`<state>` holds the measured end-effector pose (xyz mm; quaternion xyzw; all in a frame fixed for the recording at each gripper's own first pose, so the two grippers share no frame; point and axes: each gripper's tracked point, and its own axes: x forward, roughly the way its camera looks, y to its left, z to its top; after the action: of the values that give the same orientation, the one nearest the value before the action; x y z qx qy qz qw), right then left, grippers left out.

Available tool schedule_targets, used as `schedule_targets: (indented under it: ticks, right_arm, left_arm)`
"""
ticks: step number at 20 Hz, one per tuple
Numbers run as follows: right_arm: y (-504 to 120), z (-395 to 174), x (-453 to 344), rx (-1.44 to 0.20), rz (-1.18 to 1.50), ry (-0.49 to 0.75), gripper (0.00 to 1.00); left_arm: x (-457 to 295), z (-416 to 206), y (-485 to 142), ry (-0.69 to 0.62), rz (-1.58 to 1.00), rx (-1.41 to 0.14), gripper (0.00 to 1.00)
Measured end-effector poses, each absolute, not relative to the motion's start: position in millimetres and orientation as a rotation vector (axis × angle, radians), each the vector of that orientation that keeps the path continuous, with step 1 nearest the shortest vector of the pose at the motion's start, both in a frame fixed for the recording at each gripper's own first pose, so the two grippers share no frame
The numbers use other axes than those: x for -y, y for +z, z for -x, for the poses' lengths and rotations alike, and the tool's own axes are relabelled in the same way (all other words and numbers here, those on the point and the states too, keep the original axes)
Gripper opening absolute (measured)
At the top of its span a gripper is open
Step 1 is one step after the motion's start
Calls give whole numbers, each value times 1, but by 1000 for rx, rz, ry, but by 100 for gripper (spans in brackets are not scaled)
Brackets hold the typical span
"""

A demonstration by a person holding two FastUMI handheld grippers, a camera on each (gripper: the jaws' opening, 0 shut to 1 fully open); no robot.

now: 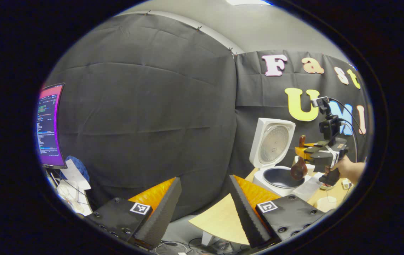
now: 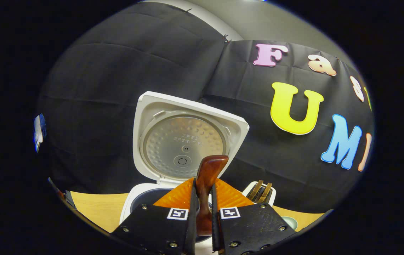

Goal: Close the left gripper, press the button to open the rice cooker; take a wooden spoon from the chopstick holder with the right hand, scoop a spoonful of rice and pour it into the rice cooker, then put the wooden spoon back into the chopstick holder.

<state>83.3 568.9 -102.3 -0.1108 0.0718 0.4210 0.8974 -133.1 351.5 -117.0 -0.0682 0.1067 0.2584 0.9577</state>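
Left gripper view: monitor (image 1: 50,124) at left.

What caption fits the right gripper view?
Right tongs clamp the wooden spoon handle before the open rice cooker.

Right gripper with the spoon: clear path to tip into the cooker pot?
Probably yes. The rice cooker lid stands fully open, and the wooden spoon, clamped in the right gripper, hangs with its bowl at the pot's rim. Nothing sits between them. The left gripper is well clear.
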Motion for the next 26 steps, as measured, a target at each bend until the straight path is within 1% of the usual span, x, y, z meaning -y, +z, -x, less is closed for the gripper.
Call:
schedule_targets:
  ticks: [3, 5, 6, 7, 11, 14, 15, 16, 17, 18, 19, 20, 21, 22, 26]
  right_arm:
    - [-103, -82, -567, -235, 129, 897, 19]
    - [-100, -82, -564, -285, 17, 915, 19]
    - [-98, -84, -561, -312, -44, 915, 19]
    - [-97, -85, -558, -345, -106, 913, 19]
    - [-92, -95, -537, -475, -384, 886, 19]
    - [-80, -105, -511, -533, -563, 854, 18]
    - [-74, -108, -502, -540, -604, 852, 19]
    - [-72, -110, -491, -538, -635, 848, 18]
    - [-68, -113, -479, -531, -651, 837, 18]
    - [-64, -116, -468, -522, -660, 824, 23]
    - [-61, -119, -455, -513, -663, 811, 19]
    - [-58, -121, -443, -505, -666, 800, 18]
    - [-55, -123, -429, -500, -667, 789, 19]
    - [-53, -125, -414, -493, -668, 774, 19]
    - [-45, -135, -357, -456, -676, 709, 19]
  left_arm:
    - [-350, 131, -113, 518, 127, -209, 90]
    - [-347, 130, -109, 513, 127, -204, 97]
    - [-345, 128, -109, 509, 127, -201, 94]
    - [-343, 128, -108, 506, 128, -202, 97]
    - [-330, 122, -102, 484, 123, -191, 98]
    - [-320, 115, -94, 462, 111, -183, 97]
    - [-315, 113, -91, 454, 111, -178, 97]
    - [-310, 110, -89, 446, 112, -174, 90]
    - [-306, 107, -85, 437, 113, -168, 90]
    - [-301, 105, -81, 428, 113, -163, 94]
    - [-295, 101, -79, 415, 114, -158, 90]
    - [-289, 98, -76, 403, 113, -150, 94]
    - [-283, 93, -74, 389, 110, -143, 94]
    - [-277, 89, -71, 376, 107, -139, 90]
    - [-250, 71, -56, 320, 112, -112, 90]
